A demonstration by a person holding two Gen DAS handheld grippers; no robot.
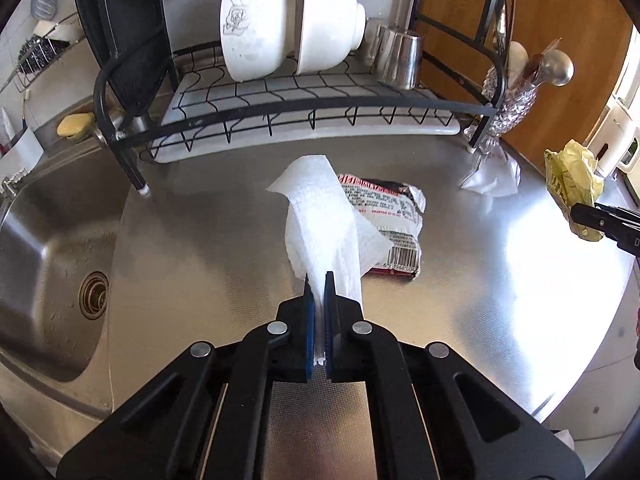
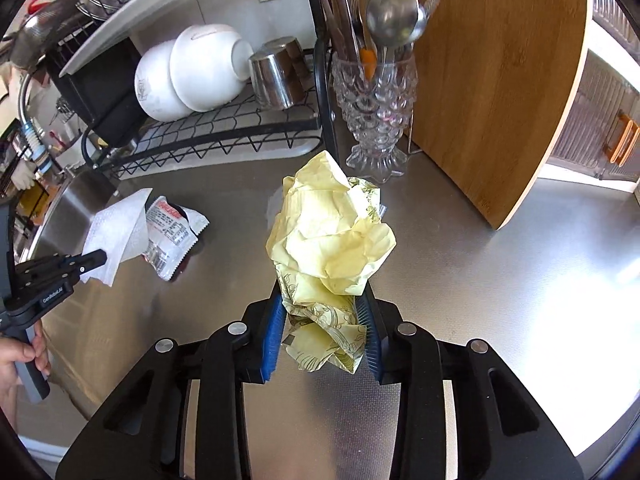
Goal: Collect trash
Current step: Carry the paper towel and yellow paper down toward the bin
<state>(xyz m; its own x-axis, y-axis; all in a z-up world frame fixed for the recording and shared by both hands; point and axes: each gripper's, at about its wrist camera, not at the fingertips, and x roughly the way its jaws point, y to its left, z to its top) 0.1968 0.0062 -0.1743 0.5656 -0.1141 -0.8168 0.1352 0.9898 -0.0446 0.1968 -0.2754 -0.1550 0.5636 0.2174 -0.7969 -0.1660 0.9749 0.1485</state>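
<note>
- Both tools are loaded: this reads as the carry step, with trash lifted off the steel counter (image 1: 500,280) and no bin visible in either view.
- Left gripper (image 1: 319,280) has its blue pads pressed together on a white paper towel (image 1: 320,216), which stands up toward twelve o'clock in the left wrist view.
- Right gripper (image 2: 322,300) pinches a crumpled yellow wrapper (image 2: 332,236), pads held apart by the wad's bulk.
- One piece remains on the counter: a printed snack packet (image 1: 394,232), lying flat just past the towel at about one o'clock.
- Next move, I'd judge: take both loads to a bin, then return for the packet; a firm hold matters, since the towel is thin.
- Pose: both grippers point level toward the dish rack (image 1: 320,108), left one near the sink (image 1: 48,248) at nine o'clock, its handle in a hand (image 2: 20,356).
</note>
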